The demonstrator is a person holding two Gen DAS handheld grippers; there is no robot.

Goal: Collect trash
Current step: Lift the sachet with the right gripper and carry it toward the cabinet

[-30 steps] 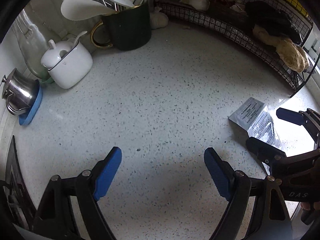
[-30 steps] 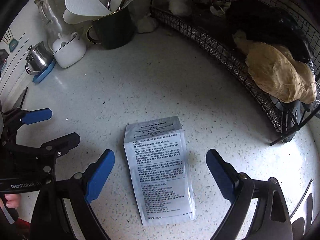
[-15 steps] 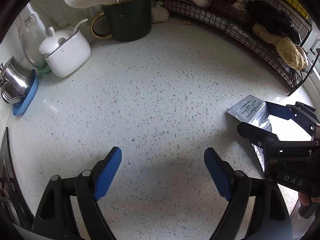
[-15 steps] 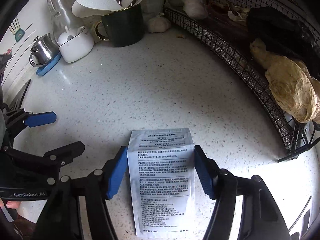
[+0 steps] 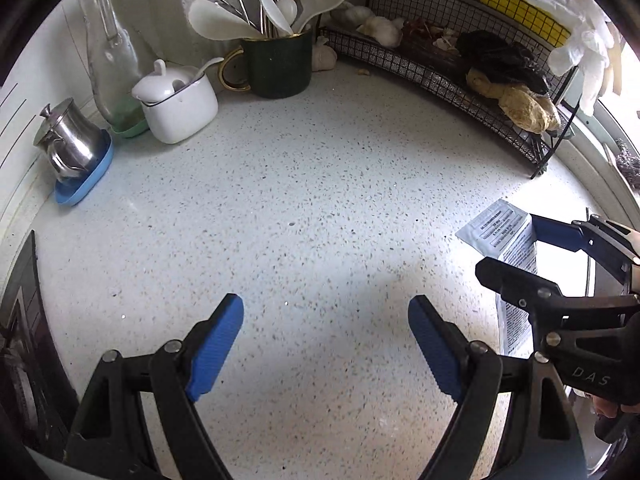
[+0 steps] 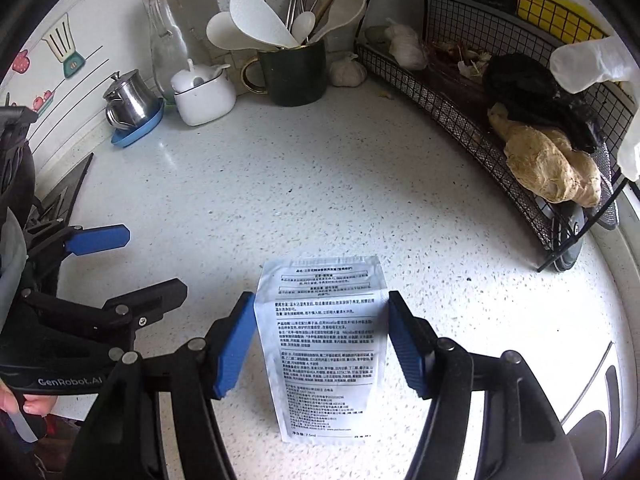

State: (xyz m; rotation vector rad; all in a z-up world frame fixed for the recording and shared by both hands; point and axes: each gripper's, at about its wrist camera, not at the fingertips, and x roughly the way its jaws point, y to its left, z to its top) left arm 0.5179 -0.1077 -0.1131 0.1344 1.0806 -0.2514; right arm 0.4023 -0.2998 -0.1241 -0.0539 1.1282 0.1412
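Note:
A flat white sachet printed with black text sits between the blue pads of my right gripper, which has closed in on its two side edges. It seems lifted off the speckled countertop. The sachet also shows at the right of the left wrist view, held by the right gripper. My left gripper is open and empty above bare countertop; it also shows at the left of the right wrist view.
At the back stand a dark green utensil mug, a white sugar pot, a glass bottle and a steel jug on a blue coaster. A black wire rack with ginger and garlic curves along the right.
My right gripper has closed from wide open onto the sachet's edges and lifted away from the counter. The left gripper has pulled back a little and stayed open.

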